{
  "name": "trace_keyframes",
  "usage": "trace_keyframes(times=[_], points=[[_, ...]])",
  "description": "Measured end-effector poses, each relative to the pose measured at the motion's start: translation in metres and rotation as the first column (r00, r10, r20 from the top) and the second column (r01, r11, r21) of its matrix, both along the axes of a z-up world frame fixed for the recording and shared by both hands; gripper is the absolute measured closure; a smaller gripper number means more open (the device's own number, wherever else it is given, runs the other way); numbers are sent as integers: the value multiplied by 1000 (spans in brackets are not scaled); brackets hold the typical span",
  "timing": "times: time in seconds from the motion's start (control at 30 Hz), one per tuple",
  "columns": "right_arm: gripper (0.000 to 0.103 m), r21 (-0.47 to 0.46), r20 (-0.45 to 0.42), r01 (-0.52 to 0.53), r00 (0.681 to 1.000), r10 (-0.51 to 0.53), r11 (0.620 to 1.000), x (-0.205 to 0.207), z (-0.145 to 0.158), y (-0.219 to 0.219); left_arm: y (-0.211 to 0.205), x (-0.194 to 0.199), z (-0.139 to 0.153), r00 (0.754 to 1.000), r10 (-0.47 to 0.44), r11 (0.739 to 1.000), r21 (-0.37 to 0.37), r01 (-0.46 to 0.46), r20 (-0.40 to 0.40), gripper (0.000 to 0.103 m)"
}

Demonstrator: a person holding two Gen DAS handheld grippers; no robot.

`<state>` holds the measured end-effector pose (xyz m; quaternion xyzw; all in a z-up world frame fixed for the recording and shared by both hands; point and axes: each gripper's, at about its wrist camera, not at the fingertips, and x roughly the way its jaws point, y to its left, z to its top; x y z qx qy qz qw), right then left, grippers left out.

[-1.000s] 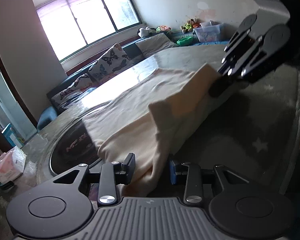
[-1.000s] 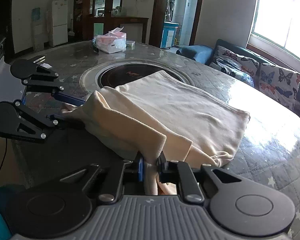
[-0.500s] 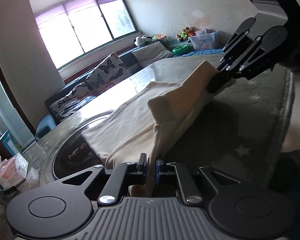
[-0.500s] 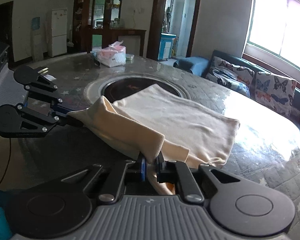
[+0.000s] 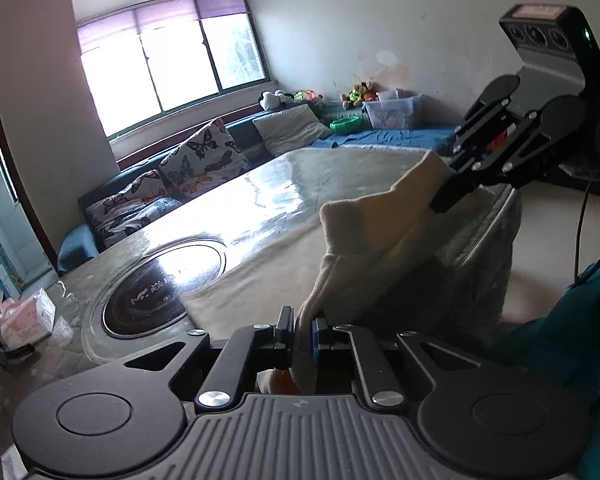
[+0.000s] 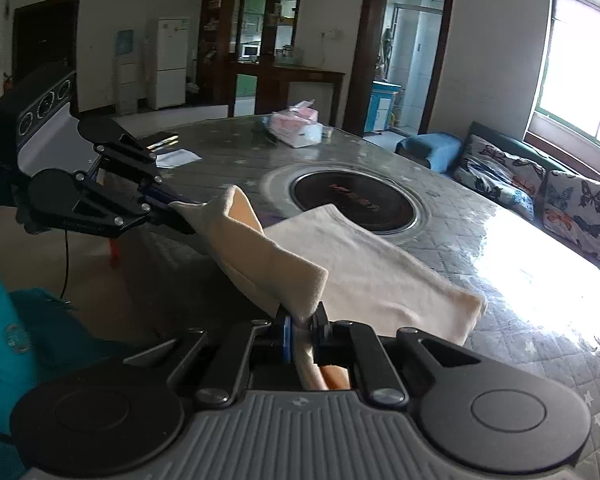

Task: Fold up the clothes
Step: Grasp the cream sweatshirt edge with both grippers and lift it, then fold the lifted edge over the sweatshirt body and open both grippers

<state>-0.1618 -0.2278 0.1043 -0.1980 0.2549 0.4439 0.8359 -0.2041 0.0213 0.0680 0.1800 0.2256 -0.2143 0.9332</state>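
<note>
A cream garment (image 5: 260, 280) lies on the round table (image 5: 284, 184), its near edge lifted off the top. My left gripper (image 5: 301, 330) is shut on one end of that edge. My right gripper (image 6: 302, 326) is shut on the other end, and it also shows in the left wrist view (image 5: 444, 196). The left gripper shows in the right wrist view (image 6: 176, 212). The raised fold of the garment (image 6: 268, 264) hangs between the two grippers above the table's near rim. The rest of the cloth lies flat on the table (image 6: 520, 280).
A round dark hotplate (image 6: 354, 200) is set in the table's middle, just past the garment. A pink tissue pack (image 6: 296, 128) and papers (image 6: 176, 158) lie at the far side. A sofa with butterfly cushions (image 5: 196, 164) stands behind the table.
Both grippers have risen and pulled back toward the table's near rim with the garment's edge. The left gripper went from open around the cloth to shut on it.
</note>
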Motion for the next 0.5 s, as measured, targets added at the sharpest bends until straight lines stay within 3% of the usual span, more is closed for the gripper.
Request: trace_keyframes(times=[0.27,0.5], points=[[95,3,9,22,1000,-22,1000,24,8,7,5,37,3,999,38,999,-15,-37,22,93],[95,-20,18,58,998,-58,998,91,9,24,5,111,-3,996,84,996,-4,-84,6,93]])
